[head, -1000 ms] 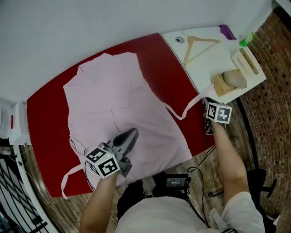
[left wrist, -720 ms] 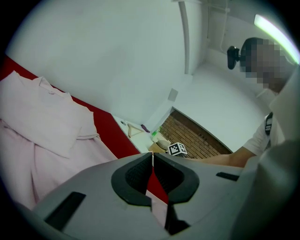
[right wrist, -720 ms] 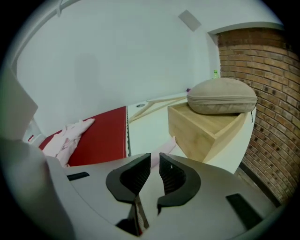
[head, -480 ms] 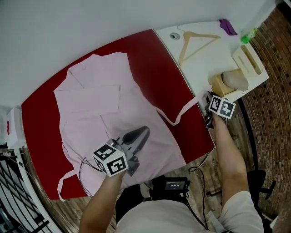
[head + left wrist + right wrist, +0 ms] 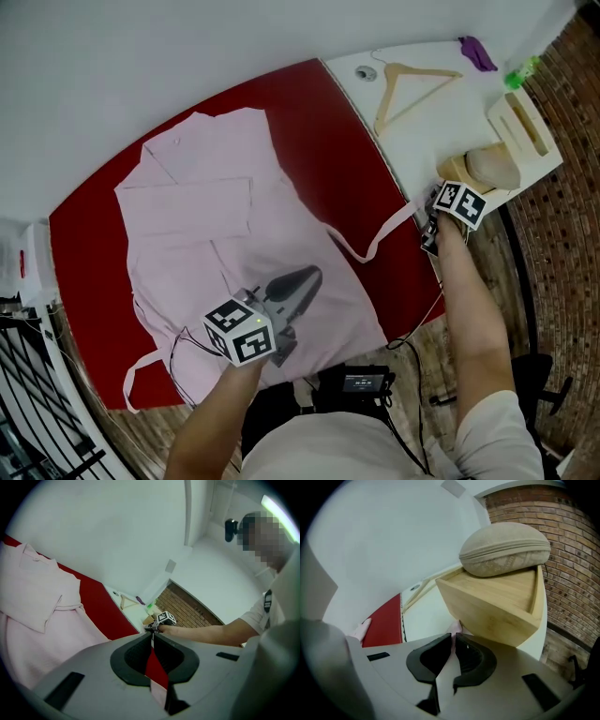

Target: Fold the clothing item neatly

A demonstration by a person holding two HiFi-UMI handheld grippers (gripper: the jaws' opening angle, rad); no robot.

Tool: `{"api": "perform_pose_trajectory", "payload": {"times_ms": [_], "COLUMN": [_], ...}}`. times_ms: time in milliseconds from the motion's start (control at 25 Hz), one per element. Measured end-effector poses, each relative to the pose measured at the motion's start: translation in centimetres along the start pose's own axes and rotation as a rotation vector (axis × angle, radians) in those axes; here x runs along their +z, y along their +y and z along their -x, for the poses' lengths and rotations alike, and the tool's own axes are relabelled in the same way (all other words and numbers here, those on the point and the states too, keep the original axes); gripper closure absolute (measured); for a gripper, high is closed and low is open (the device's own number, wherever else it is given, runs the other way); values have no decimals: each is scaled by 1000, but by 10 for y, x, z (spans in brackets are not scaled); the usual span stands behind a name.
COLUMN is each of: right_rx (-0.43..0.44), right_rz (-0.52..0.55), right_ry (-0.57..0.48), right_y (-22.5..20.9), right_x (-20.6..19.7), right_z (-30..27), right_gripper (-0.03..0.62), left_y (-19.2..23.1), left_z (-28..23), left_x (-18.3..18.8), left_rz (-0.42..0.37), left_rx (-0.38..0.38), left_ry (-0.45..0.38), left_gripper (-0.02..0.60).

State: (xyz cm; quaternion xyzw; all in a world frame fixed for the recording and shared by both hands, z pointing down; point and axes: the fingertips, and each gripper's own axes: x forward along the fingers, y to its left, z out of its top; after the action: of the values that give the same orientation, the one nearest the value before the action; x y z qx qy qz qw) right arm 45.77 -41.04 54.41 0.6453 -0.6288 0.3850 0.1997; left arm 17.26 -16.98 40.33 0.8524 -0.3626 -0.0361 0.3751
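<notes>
Rightward over the pink garment (image 5: 197, 234) the left gripper (image 5: 314, 277) has slid since a second ago, its jaws pressed together. The red table (image 5: 319, 122) carries that garment spread flat, centre-left of the frame. At right, the right gripper (image 5: 436, 214) has just been closing, pinching the strap (image 5: 370, 246) by its end.

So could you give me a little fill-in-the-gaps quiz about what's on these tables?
1. The pink garment lies on a ___ table cover.
2. The triangular wooden thing on the white table is a clothes ___.
3. The beige pouch rests on a ___ box.
Missing words: red, hanger, wooden.
</notes>
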Motion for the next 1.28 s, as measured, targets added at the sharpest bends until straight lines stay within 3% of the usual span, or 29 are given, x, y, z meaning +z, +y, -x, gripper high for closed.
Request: {"api": "perform_pose_trajectory", "payload": {"times_ms": [120, 640, 1120, 1280], "right_rx": [28, 248, 424, 480], "right_rz": [5, 443, 711, 774], "right_ry": [-44, -265, -393, -406], "right_y": [3, 106, 197, 223], "right_x": [5, 6, -53, -79], "right_z": [7, 96, 182, 202], "right_gripper": [569, 574, 574, 575], "left_y": [0, -1, -5, -4], "left_z": [5, 21, 24, 23], "left_x": [1, 11, 21, 24], "left_rz": [8, 89, 196, 252], "left_rx": [6, -15, -54, -85], "left_ry": [-12, -68, -101, -101], "left_gripper": [569, 569, 568, 511]}}
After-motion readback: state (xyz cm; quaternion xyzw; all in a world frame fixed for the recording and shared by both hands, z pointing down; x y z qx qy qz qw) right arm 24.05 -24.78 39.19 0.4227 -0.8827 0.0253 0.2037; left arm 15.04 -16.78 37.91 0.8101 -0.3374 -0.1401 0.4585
